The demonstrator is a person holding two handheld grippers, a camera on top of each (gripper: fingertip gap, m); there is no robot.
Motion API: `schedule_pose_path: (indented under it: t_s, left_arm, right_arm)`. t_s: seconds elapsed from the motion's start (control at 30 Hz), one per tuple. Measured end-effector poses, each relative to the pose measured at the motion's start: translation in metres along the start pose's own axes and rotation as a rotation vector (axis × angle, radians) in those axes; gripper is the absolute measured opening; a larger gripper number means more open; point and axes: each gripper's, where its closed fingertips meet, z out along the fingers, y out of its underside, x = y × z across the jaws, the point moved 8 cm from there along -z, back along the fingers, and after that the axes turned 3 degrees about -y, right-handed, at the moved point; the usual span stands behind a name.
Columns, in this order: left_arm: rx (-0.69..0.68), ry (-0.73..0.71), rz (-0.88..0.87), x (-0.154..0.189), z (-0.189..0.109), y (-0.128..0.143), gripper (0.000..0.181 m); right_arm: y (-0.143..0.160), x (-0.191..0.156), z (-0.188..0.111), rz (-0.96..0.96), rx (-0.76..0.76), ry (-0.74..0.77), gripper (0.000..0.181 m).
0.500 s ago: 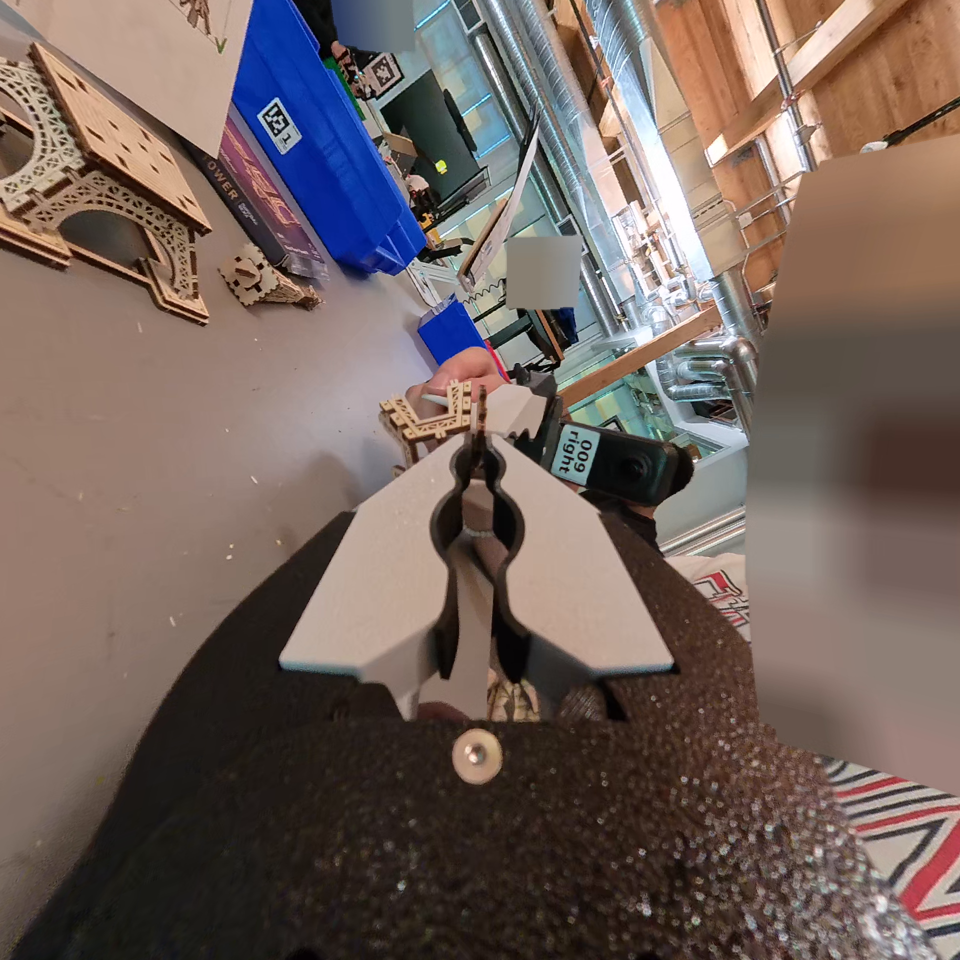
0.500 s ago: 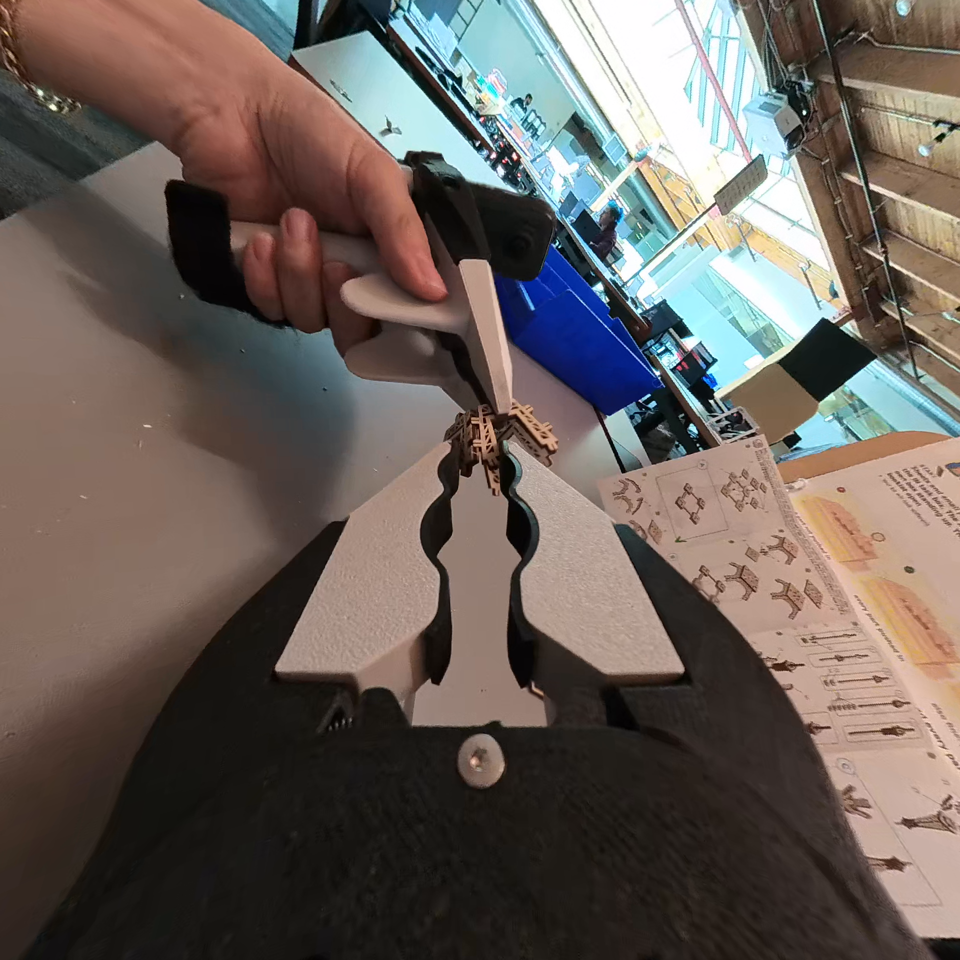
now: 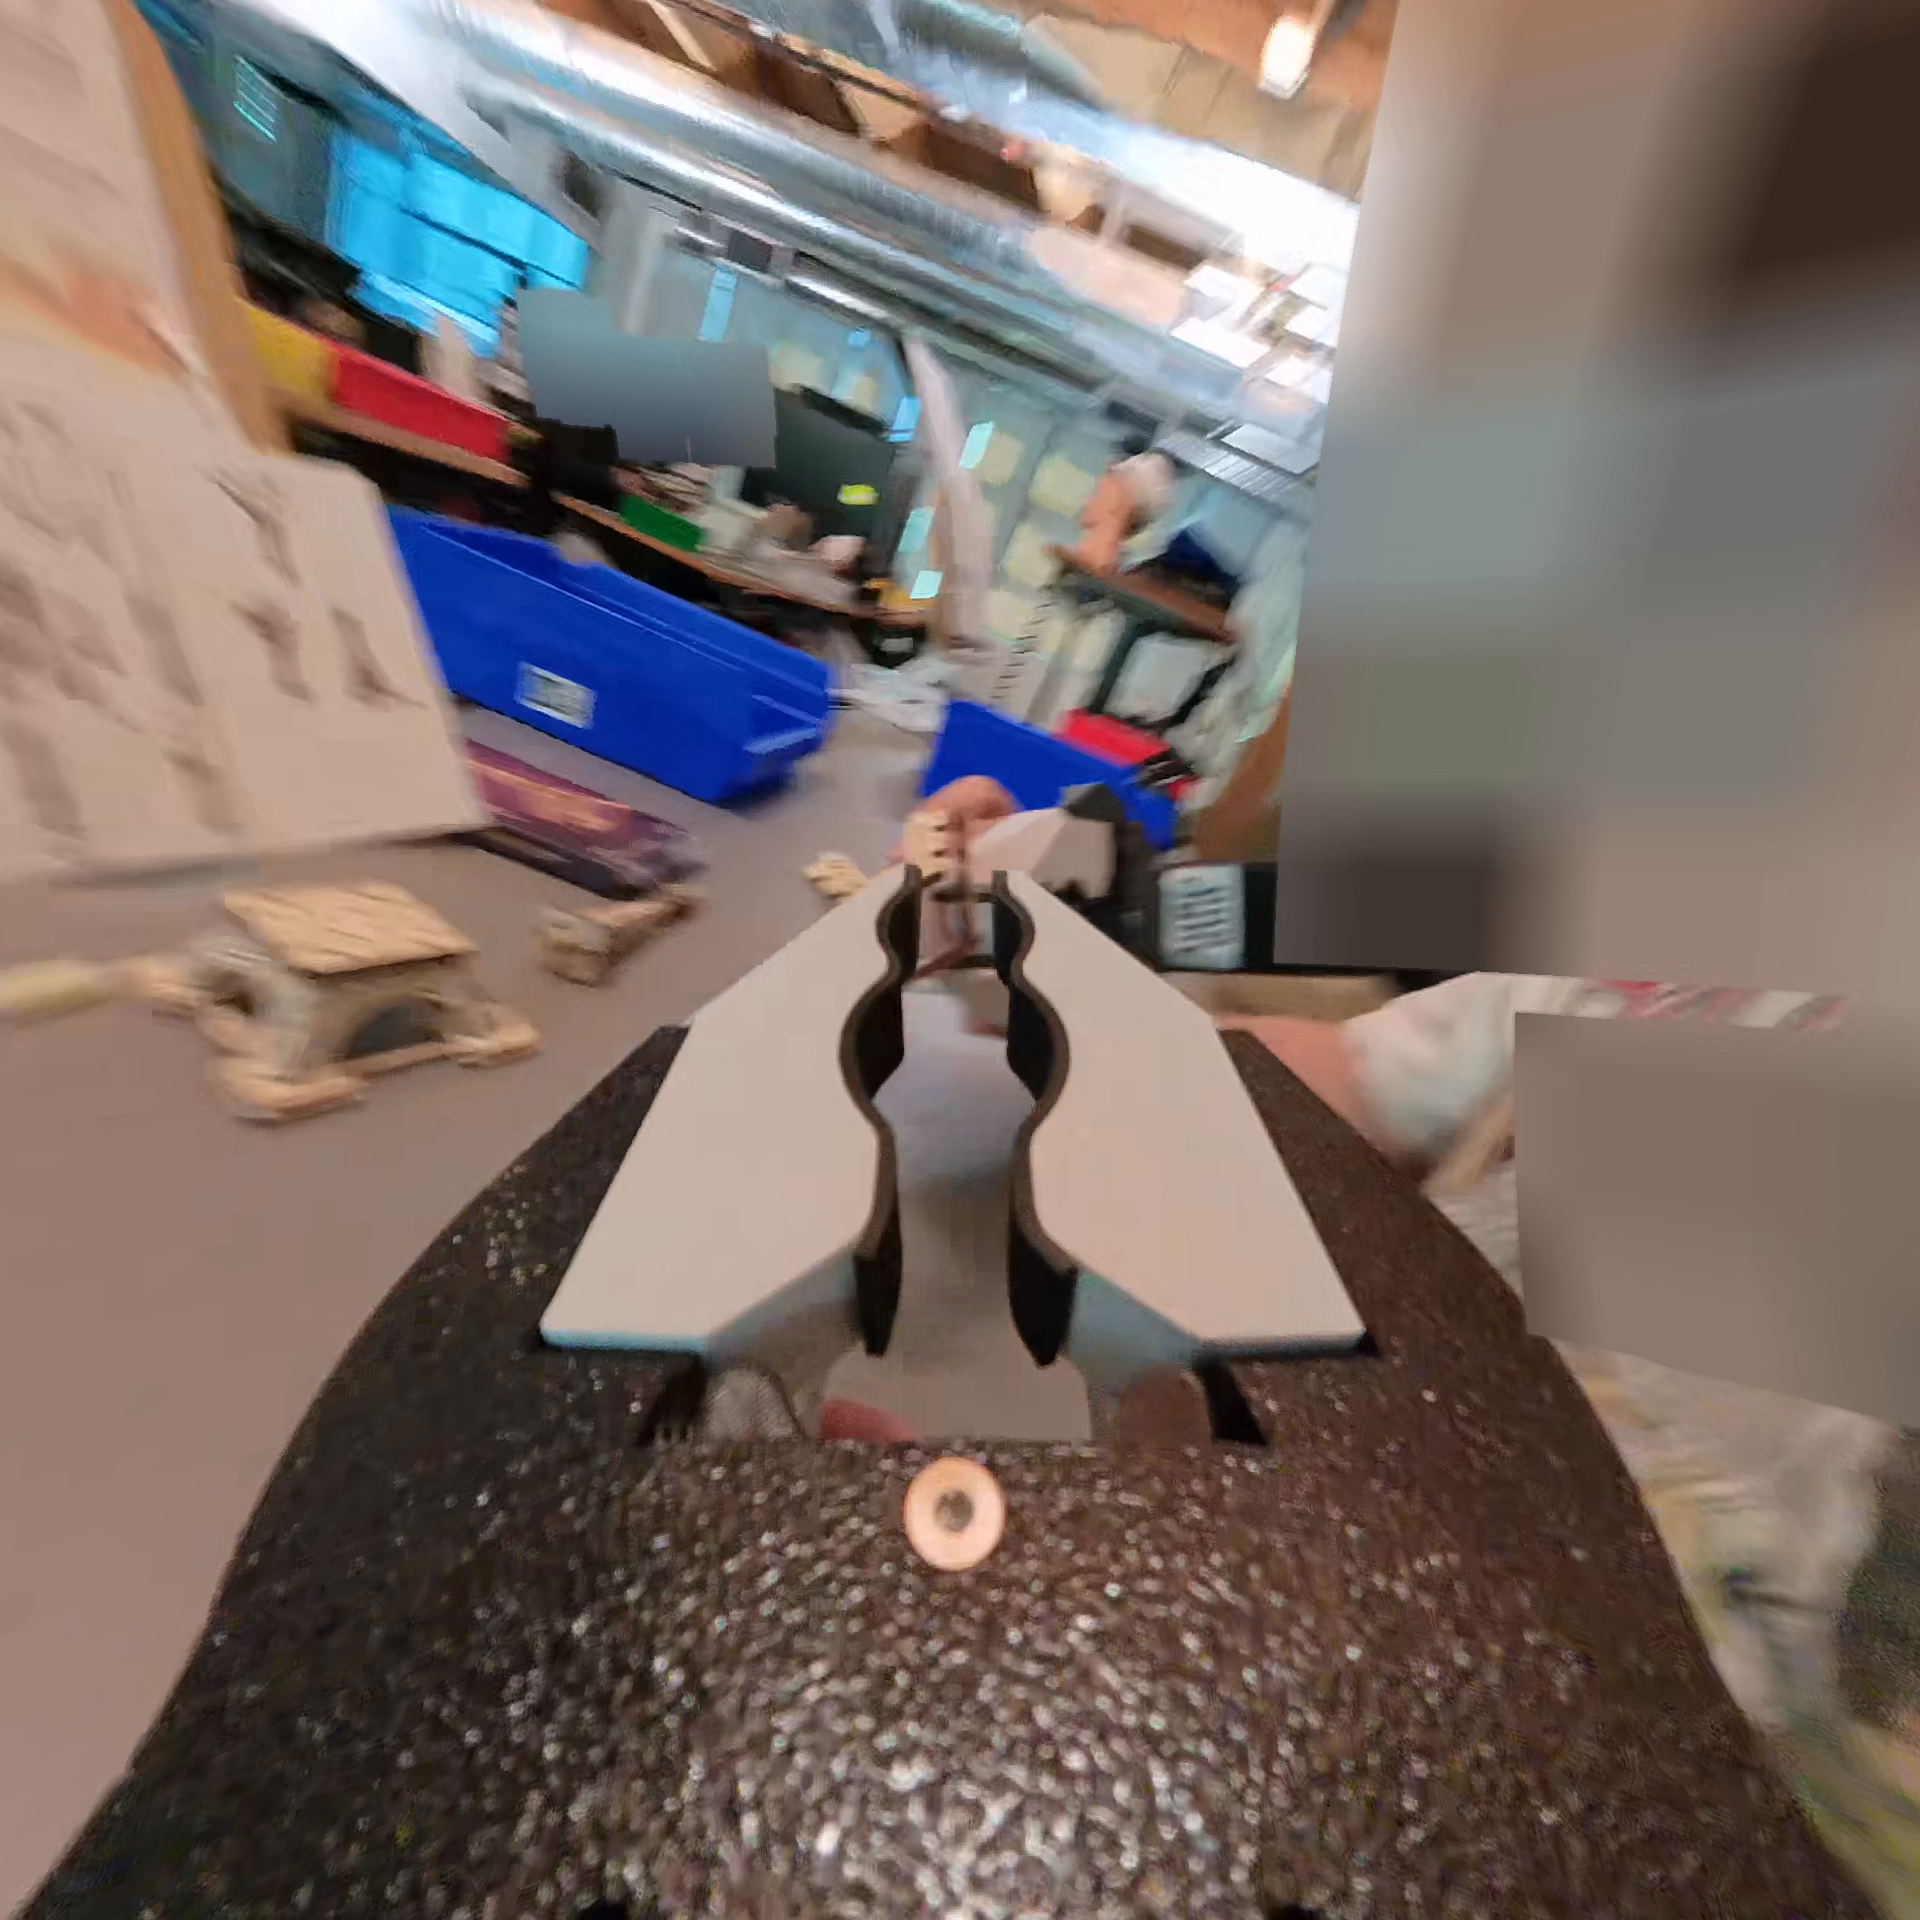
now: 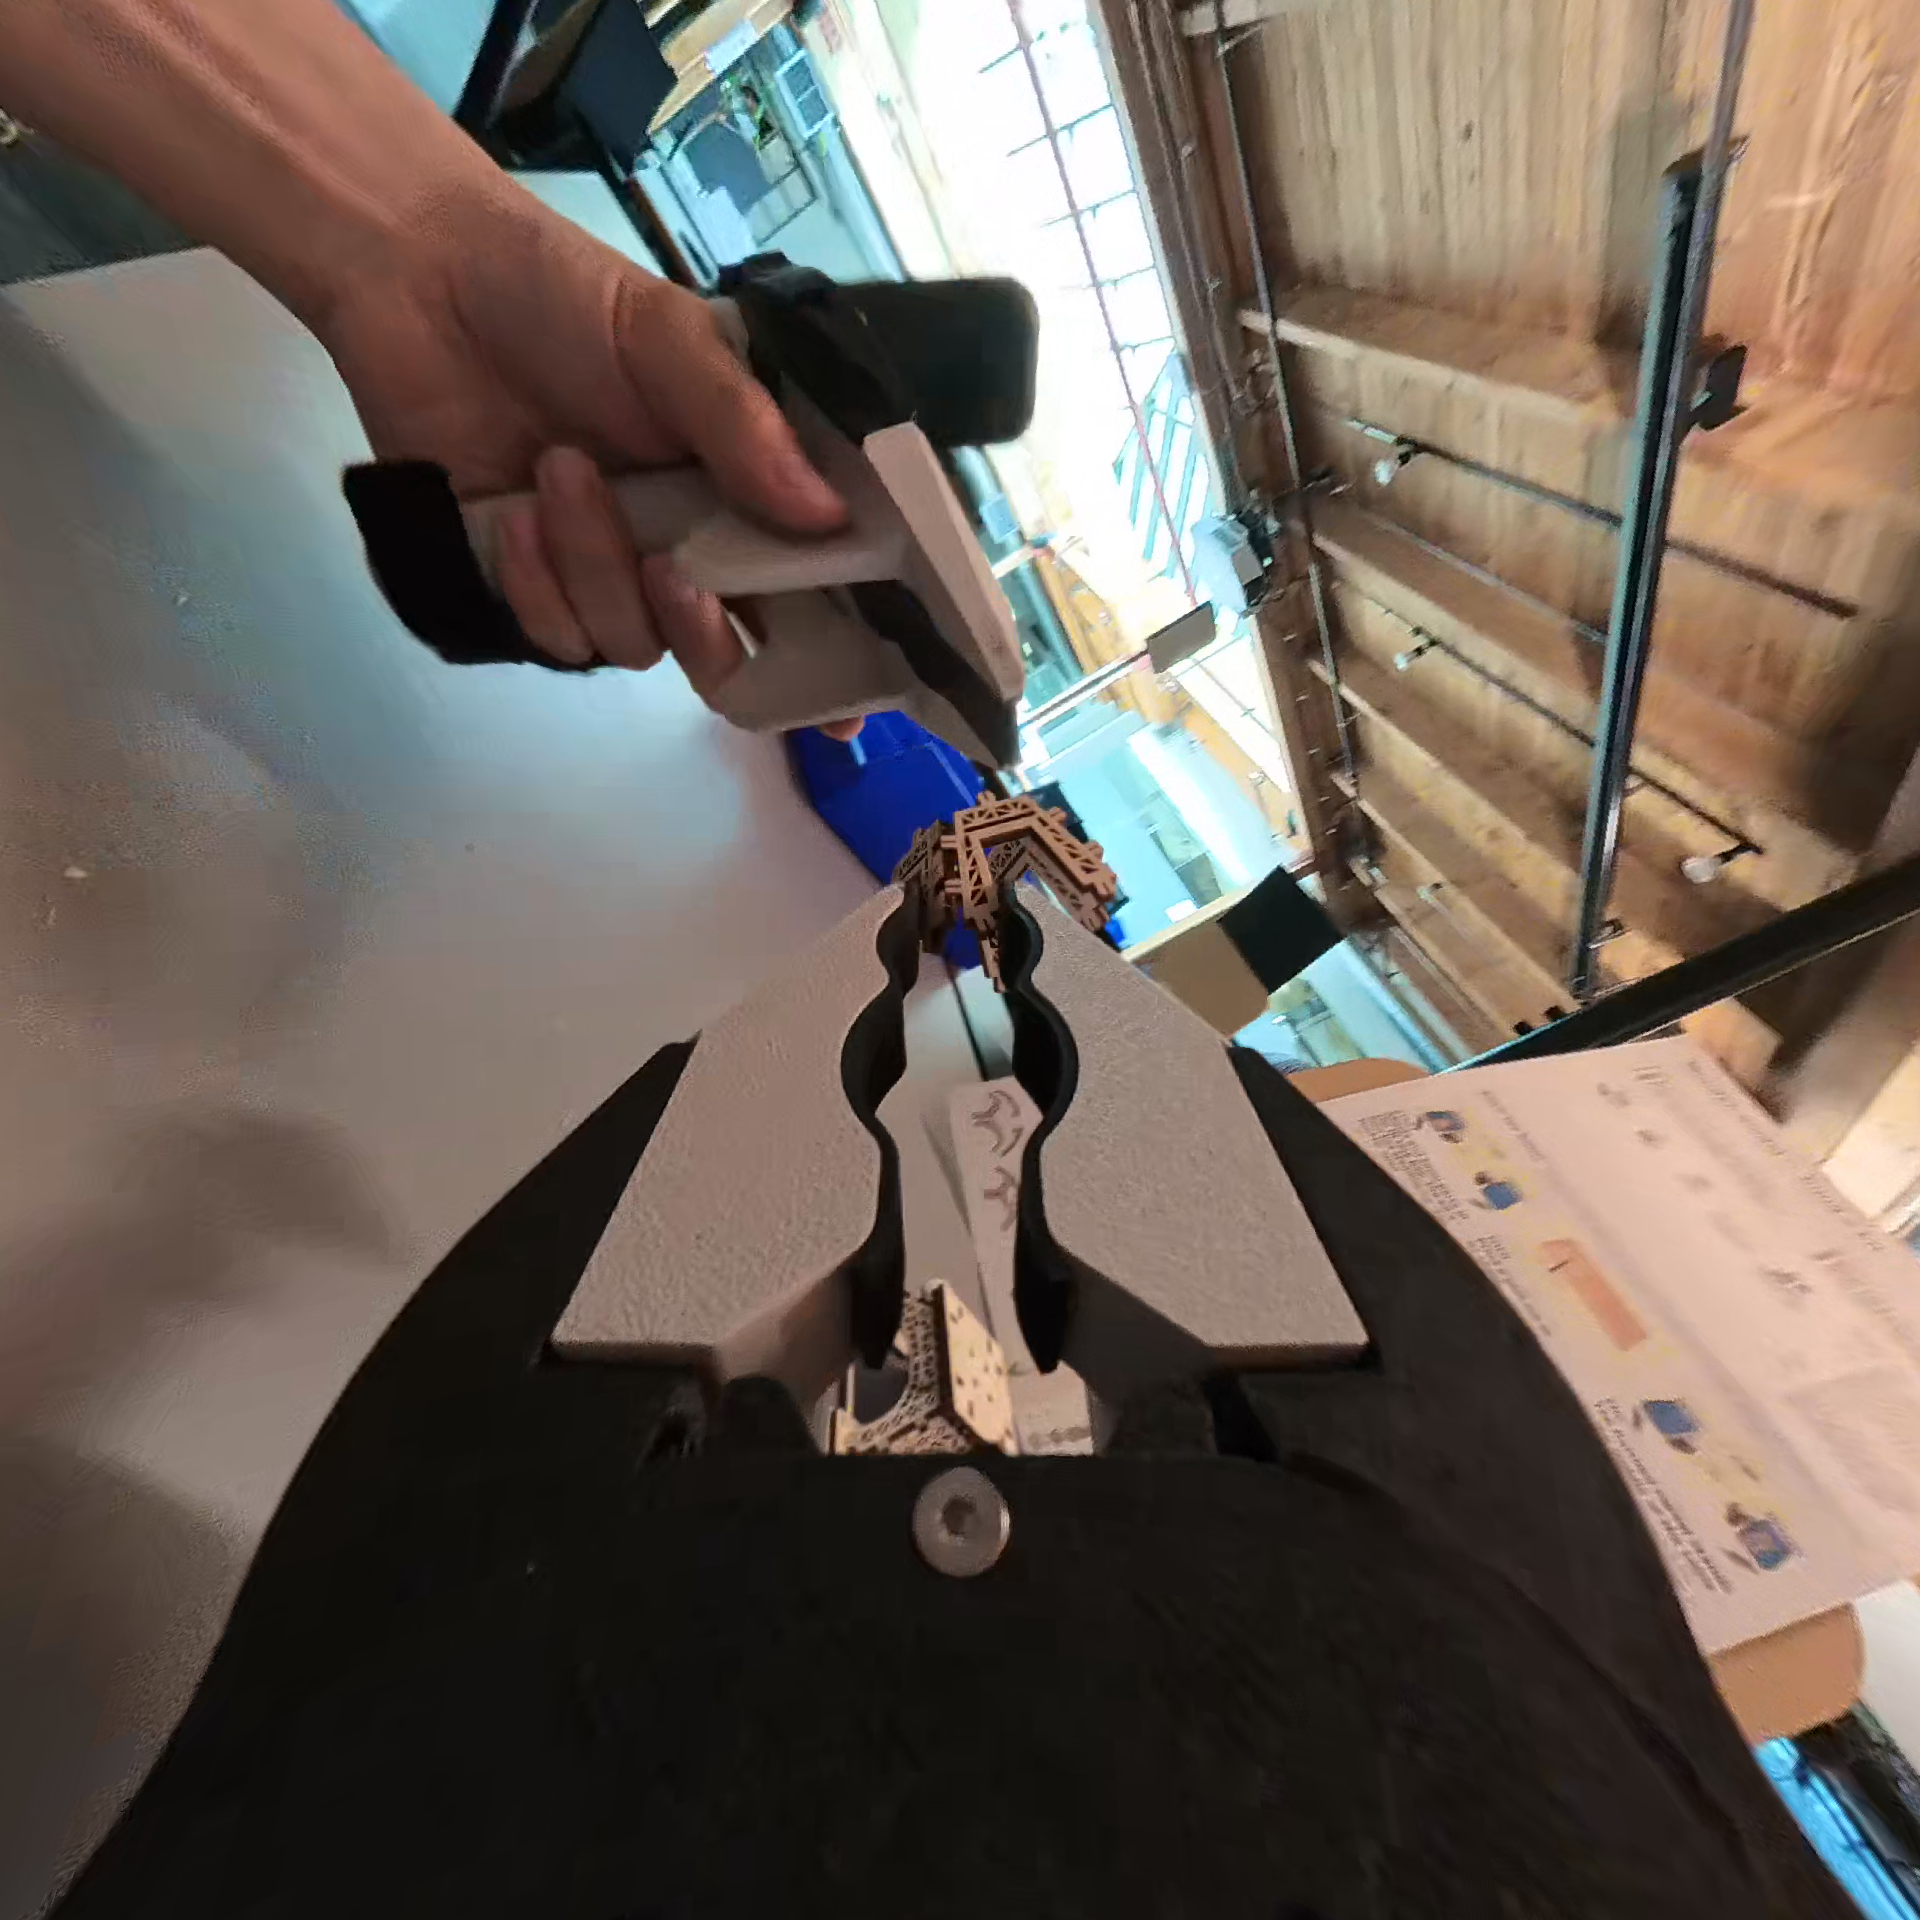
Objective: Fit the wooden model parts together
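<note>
My right gripper (image 4: pixel 961 894) is shut on a small brown lattice wooden part (image 4: pixel 1023 842), which sticks out past the fingertips above the grey table (image 4: pixel 364 935). My left gripper (image 3: pixel 953 883) is open with nothing between its fingers. In the right wrist view the left gripper (image 4: pixel 997 717) is held by a hand, up and a little apart from the part. In the blurred left wrist view the right gripper (image 3: pixel 1039 842) and its part (image 3: pixel 930 836) lie just beyond my left fingertips. A wooden arched tower base (image 3: pixel 332 987) stands on the table to the left.
Small wooden sub-assemblies (image 3: pixel 608 930) lie near the base. A blue bin (image 3: pixel 623 665), a purple box (image 3: pixel 582 821) and an instruction sheet (image 3: pixel 187 644) are behind them. More instruction sheets (image 4: pixel 1621 1299) lie at the right. Another lattice tower piece (image 4: pixel 925 1392) shows under my right gripper. Left and right tips are no more than a few centimetres apart. The wooden arched tower base (image 3: pixel 332 987) is about equally far from each gripper, around 20 centimetres.
My left gripper has opened and drawn back from the wooden part, and its view has swung round. My right gripper still holds the part and has tilted.
</note>
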Motion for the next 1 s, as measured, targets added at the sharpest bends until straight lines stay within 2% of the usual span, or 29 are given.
schedule_pose_path:
  t_s: [0.03, 0.1, 0.17, 0.27, 0.43, 0.67, 0.77, 0.97, 1.0]
  left_arm:
    - [-0.02, -0.085, 0.137, 0.002, -0.004, -0.005, 0.011]
    - [-0.104, -0.244, 0.457, 0.008, -0.008, -0.01, 0.014]
    - [-0.179, -0.305, 0.719, 0.019, -0.006, -0.011, 0.017]
    - [-0.202, -0.308, 0.915, 0.034, -0.001, -0.011, 0.019]
    - [-0.246, -0.3, 1.091, 0.047, 0.002, -0.009, 0.019]
    - [-0.34, -0.291, 1.186, 0.052, 0.004, -0.006, 0.015]
    - [-0.396, -0.298, 1.225, 0.05, 0.005, -0.002, 0.003]
    - [-0.356, -0.366, 1.311, 0.051, 0.008, -0.003, 0.001]
    - [-0.357, -0.393, 1.347, 0.05, 0.008, -0.003, 0.001]
  right_arm:
    - [-0.003, 0.001, 0.0, -0.005, 0.014, 0.016, 0.012]
    - [-0.007, 0.001, 0.0, -0.006, 0.043, 0.017, 0.011]
    - [-0.012, 0.001, -0.001, -0.023, 0.069, 0.037, 0.012]
    - [-0.018, 0.001, -0.002, -0.059, 0.1, 0.066, 0.011]
    - [-0.025, -0.005, 0.0, -0.076, 0.137, 0.043, 0.011]
    - [-0.03, -0.008, 0.002, -0.036, 0.185, 0.014, 0.012]
    - [-0.032, -0.011, 0.004, -0.021, 0.192, -0.008, 0.011]
    - [-0.03, -0.009, 0.002, 0.081, 0.237, -0.029, 0.011]
    - [-0.03, -0.008, 0.002, 0.143, 0.262, -0.05, 0.02]
